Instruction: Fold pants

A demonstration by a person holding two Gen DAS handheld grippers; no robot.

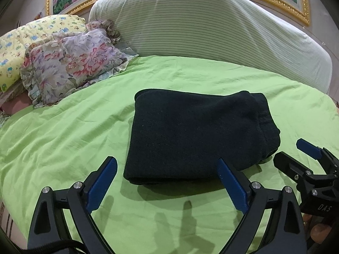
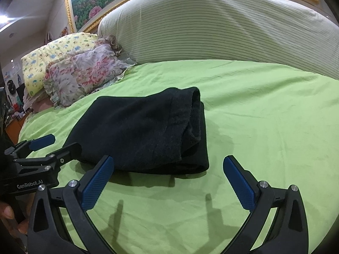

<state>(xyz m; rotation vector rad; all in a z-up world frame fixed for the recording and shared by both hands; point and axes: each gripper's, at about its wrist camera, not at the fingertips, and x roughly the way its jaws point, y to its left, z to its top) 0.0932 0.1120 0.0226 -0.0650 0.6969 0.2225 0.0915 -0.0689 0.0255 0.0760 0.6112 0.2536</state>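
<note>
The black pants (image 1: 197, 135) lie folded into a compact rectangle on the green bedsheet (image 1: 63, 137). They also show in the right wrist view (image 2: 144, 131), with stacked layers visible at the right edge. My left gripper (image 1: 167, 167) is open and empty, just in front of the near edge of the pants. My right gripper (image 2: 168, 167) is open and empty, in front of the pants' near right corner. The right gripper also shows at the right of the left wrist view (image 1: 296, 154), and the left gripper at the left of the right wrist view (image 2: 57, 144).
A large striped cushion (image 1: 211, 25) stands along the back of the bed. A floral pillow (image 1: 72, 63) and a yellow patterned pillow (image 1: 25, 40) lie at the back left. A gold-framed picture (image 1: 305, 4) hangs behind. The bed's left edge drops toward furniture (image 2: 14, 124).
</note>
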